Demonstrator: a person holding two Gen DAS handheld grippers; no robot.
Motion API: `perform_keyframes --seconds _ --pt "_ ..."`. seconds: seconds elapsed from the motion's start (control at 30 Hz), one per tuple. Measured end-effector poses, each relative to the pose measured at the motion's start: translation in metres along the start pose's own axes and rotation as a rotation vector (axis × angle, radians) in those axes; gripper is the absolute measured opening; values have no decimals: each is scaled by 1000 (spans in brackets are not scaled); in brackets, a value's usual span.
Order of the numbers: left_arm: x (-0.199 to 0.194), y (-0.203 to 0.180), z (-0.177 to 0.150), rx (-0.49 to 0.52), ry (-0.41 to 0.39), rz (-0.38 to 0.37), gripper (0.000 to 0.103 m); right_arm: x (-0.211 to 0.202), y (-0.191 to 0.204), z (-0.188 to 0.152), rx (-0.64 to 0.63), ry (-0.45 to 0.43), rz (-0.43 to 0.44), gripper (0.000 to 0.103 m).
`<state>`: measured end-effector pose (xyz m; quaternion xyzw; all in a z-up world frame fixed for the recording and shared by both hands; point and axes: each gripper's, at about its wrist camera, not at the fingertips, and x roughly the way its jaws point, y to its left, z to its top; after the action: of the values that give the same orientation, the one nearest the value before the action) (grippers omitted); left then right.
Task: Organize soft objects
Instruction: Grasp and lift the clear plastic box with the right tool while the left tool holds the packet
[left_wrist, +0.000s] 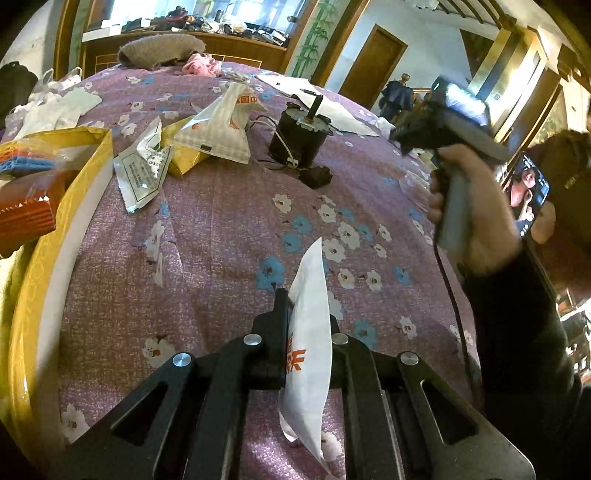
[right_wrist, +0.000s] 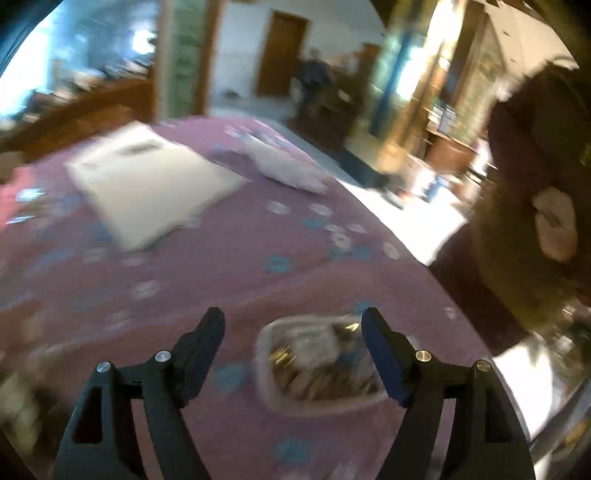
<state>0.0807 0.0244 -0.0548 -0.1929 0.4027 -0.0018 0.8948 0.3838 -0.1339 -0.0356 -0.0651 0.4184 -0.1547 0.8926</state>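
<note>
My left gripper is shut on a white pouch with orange print, which stands on edge above the purple flowered bedspread. More soft packets lie further back: a white pouch, a silver one and a yellow one. In the left wrist view a hand holds my right gripper at the right, above the bed's edge. In its own blurred view the right gripper is open, nothing between its pads. A clear plastic tub with mixed contents lies below, nearer the right finger.
A yellow open box with an orange pack sits at the left. A black motor with a cord stands mid-bed, white paper behind it. A white sheet and a white bundle lie further off. A person holds a phone at the right.
</note>
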Motion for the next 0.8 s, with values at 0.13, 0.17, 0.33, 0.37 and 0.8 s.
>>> perform_keyframes --seconds 0.13,0.17,0.33,0.37,0.8 --pt "0 0 -1 3 0 -5 6 34 -12 9 57 72 -124 77" --pt "0 0 -1 5 2 -7 6 39 -18 7 85 96 -136 77" --pt "0 -1 -1 5 4 -13 6 33 -28 -12 150 174 -31 80" --pt "1 -1 -1 4 4 -13 6 26 -27 -16 149 168 0 81" --pt "2 2 -3 -11 11 11 6 -84 7 -110 -198 197 740 81"
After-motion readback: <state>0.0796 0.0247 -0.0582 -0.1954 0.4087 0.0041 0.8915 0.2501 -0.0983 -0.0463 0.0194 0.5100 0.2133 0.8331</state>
